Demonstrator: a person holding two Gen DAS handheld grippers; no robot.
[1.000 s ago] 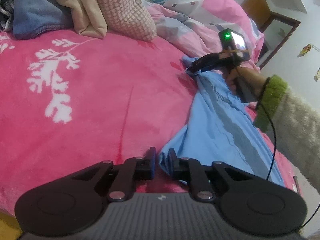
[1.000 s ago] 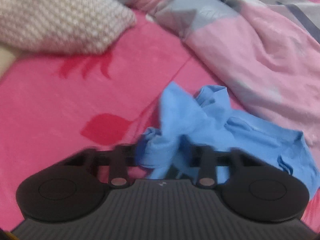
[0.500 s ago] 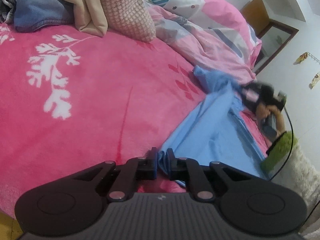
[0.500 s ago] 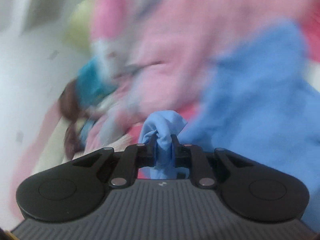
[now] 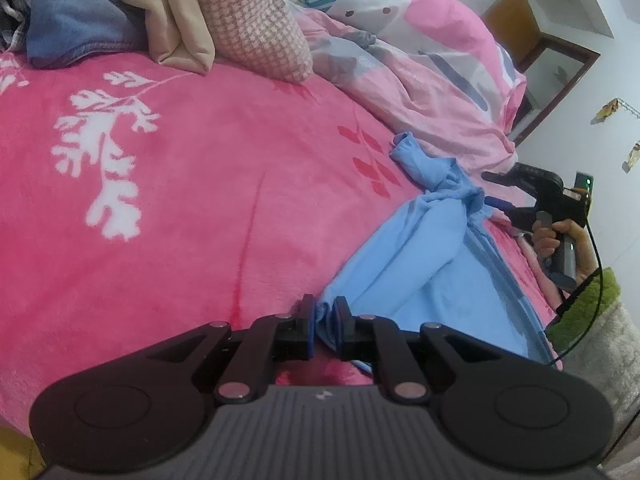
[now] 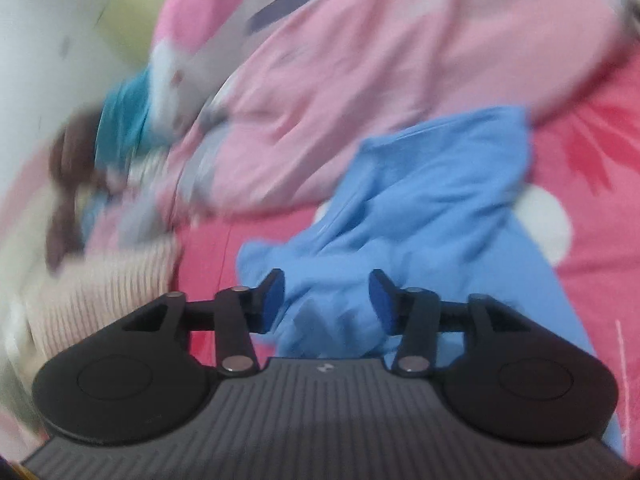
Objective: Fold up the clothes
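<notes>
The left tongs (image 5: 323,322) are clamped on the near corner of the blue garment (image 5: 416,264); it lies on the pink bed (image 5: 208,208). The right tongs (image 6: 326,300) have just been opening and stand apart; the garment's bunched far end lies loose between them.

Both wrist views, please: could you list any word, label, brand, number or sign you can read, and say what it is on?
No readable text in either view.
Left gripper: a small pale emblem on its body, a mark and not letters.
Right gripper: the same emblem, blurred.
Wall stickers: too small to tell whether they carry writing.
Blue garment: no print or label shows.
Pink blanket: only a white leaf pattern.
</notes>
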